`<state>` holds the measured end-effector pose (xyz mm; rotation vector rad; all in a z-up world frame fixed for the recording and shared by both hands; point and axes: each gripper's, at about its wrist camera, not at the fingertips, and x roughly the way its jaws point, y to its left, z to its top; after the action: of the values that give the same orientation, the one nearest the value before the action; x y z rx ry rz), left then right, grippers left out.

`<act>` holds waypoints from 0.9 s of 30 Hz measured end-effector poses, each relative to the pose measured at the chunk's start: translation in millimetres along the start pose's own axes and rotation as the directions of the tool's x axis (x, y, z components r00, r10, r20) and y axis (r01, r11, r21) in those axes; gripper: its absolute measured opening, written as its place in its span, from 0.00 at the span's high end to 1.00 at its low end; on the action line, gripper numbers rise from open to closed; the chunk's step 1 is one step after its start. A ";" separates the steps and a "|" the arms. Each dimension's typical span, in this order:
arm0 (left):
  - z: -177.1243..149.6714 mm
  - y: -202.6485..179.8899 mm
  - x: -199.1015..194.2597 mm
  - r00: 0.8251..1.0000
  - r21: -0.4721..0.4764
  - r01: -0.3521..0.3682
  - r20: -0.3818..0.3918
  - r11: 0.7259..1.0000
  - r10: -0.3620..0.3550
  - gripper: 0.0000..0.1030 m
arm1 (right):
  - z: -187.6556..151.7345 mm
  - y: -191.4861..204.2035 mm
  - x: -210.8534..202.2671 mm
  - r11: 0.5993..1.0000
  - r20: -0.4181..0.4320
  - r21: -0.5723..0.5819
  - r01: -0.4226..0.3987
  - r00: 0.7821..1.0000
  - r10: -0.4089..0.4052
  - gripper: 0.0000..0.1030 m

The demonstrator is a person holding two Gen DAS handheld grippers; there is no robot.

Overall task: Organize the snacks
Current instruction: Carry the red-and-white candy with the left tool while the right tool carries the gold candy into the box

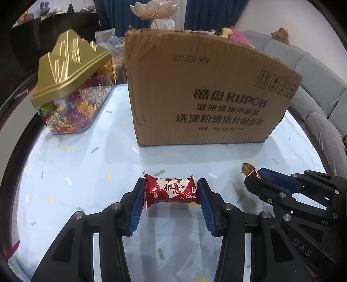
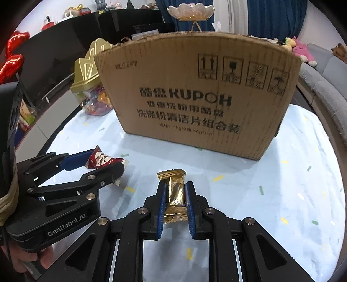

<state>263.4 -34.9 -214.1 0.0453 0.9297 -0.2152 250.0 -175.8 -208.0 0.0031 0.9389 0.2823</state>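
Red candy (image 1: 171, 191) crosswise in clamped left gripper (image 1: 171, 202), gold candy (image 2: 175, 193) lengthwise (pointing boxward) in clamped right gripper (image 2: 175, 208).

This is a home living room. A grey sofa (image 1: 308, 71) curves along the right side, with soft toys (image 1: 236, 34) sitting on its back. Dark blue curtains (image 2: 273, 15) hang behind. A black cabinet (image 2: 71, 45) on the left carries more small toys and ornaments on top. The bench (image 1: 86, 173) wears a pale blue cloth with confetti marks, and on it stand a worn cardboard box (image 1: 206, 91), a clear sweet jar with a gold lid (image 1: 71, 86) and a petal-shaped dish on a gold stand (image 2: 190, 10).
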 end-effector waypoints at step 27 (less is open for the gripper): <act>30.2 -15.2 -76.7 0.993 0.002 -0.037 0.109 0.999 0.037 0.54 | 28.2 5.4 -80.5 0.994 0.114 0.060 0.090 0.989 -0.097 0.82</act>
<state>239.9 -41.1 -134.0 0.0537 0.8188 -0.1834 226.4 -186.5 -126.5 0.0253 0.8274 0.1677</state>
